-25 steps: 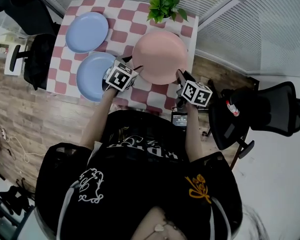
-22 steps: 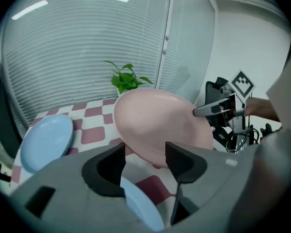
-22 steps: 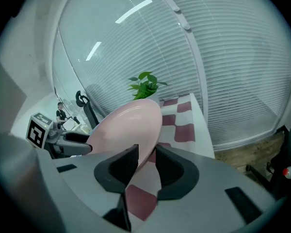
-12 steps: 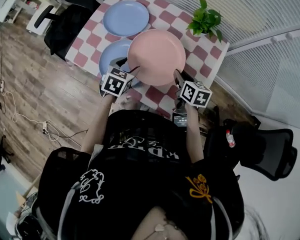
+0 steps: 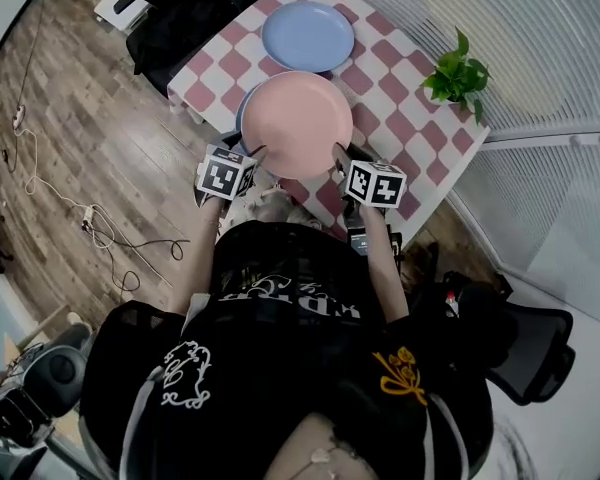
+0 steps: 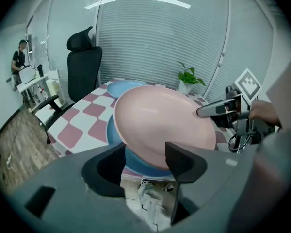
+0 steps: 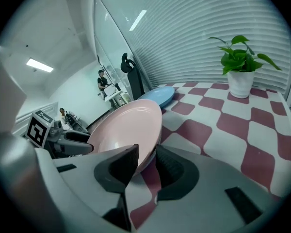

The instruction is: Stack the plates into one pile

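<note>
The pink plate (image 5: 297,123) is held up over the near end of the checked table (image 5: 395,86), between the two tongs, and it covers most of a blue plate (image 6: 114,131) that lies flat on the table under it. Only a crescent of that blue plate shows past the pink plate's left and near rim. Whether the two plates touch cannot be told. The right tongs (image 7: 146,154) pinch the pink plate's near right rim: their jaws stand one on each face of the rim with only the plate's edge between them. In the right gripper view the plate tilts up and away from that grip. The left tongs (image 6: 145,152) are at the plate's near left rim with their jaws spread wide. The rim runs across the gap from one jaw tip to behind the other, and the blue plate, the table edge and the floor show through the gap, so the pads do not look pressed on it. A second blue plate (image 5: 308,36) lies by itself farther along the table, apart from the other two. A potted plant (image 5: 458,73) stands at the far right corner. A black office chair (image 5: 185,28) stands left of the table on the wooden floor (image 5: 90,138), where a cable (image 5: 100,233) trails.
</note>
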`<move>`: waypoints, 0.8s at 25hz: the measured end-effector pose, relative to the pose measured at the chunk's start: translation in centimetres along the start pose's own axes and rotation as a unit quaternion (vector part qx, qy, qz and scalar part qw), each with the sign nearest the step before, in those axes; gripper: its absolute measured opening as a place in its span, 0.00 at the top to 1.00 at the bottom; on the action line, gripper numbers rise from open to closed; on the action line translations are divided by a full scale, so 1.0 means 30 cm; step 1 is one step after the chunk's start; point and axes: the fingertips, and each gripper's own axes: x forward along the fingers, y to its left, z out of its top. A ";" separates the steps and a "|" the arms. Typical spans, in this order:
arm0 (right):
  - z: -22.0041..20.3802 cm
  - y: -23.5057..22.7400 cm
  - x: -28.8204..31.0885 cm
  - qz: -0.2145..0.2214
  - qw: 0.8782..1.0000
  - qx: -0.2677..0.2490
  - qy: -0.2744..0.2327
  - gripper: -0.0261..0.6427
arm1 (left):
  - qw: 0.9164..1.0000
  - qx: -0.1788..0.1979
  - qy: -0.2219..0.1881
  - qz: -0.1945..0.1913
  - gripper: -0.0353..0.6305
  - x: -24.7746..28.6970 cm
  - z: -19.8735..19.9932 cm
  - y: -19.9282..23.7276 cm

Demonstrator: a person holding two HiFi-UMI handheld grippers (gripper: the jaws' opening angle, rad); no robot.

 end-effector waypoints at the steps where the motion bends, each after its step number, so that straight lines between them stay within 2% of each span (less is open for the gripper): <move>1: -0.007 0.012 0.014 0.001 1.000 -0.004 0.006 0.80 | 1.000 -0.005 0.005 0.002 0.54 -0.005 -0.017 0.012; 13: -0.081 0.041 0.091 -0.002 0.999 -0.011 0.043 0.80 | 0.999 -0.034 0.030 0.005 0.56 0.022 -0.113 0.066; 16: -0.071 0.043 0.095 0.000 0.999 -0.013 0.037 0.80 | 0.998 -0.052 0.021 0.004 0.56 0.029 -0.111 0.077; 20: -0.033 0.042 0.075 -0.020 0.998 -0.051 0.012 0.77 | 0.998 -0.058 -0.004 0.019 0.56 0.013 -0.081 0.095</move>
